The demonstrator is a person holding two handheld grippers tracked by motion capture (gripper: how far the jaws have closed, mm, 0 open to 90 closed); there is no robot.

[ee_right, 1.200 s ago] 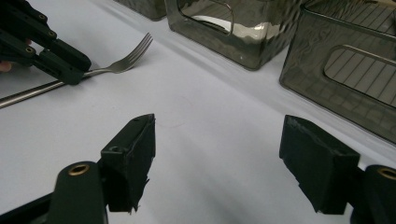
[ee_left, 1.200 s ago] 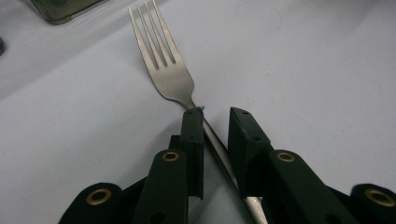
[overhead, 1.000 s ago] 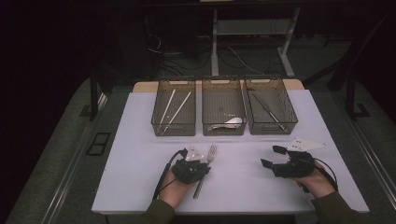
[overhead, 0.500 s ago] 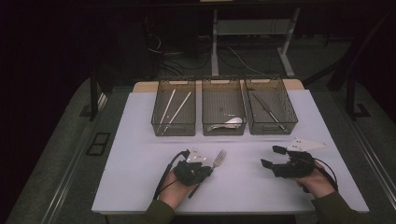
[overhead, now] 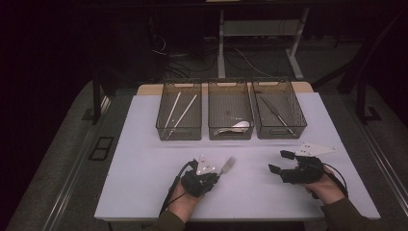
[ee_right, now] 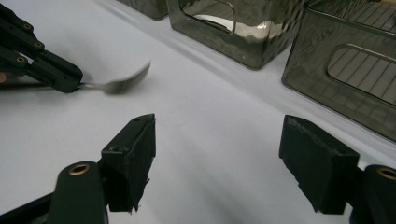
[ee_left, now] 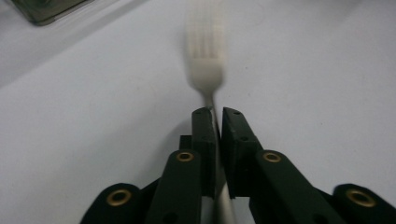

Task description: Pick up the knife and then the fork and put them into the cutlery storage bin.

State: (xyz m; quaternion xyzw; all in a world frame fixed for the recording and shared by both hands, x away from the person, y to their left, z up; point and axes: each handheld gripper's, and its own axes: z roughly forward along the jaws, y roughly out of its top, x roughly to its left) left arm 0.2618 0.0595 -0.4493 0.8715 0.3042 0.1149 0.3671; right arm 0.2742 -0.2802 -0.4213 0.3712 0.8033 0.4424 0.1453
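Left gripper view: slim four-tined metal fork [ee_left: 205,70]

- left gripper [overhead: 215,176]: jaws clamped nearly together, pointing forward-right, low over table
- right gripper [overhead: 281,162]: jaws wide apart, pointing left, hand [overhead: 323,185] behind it

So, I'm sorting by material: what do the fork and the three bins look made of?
Fork: probably metal, with a pale silvery sheen, though blurred. Bins: likely smoky translucent plastic with a glossy finish; their contents show through the walls.
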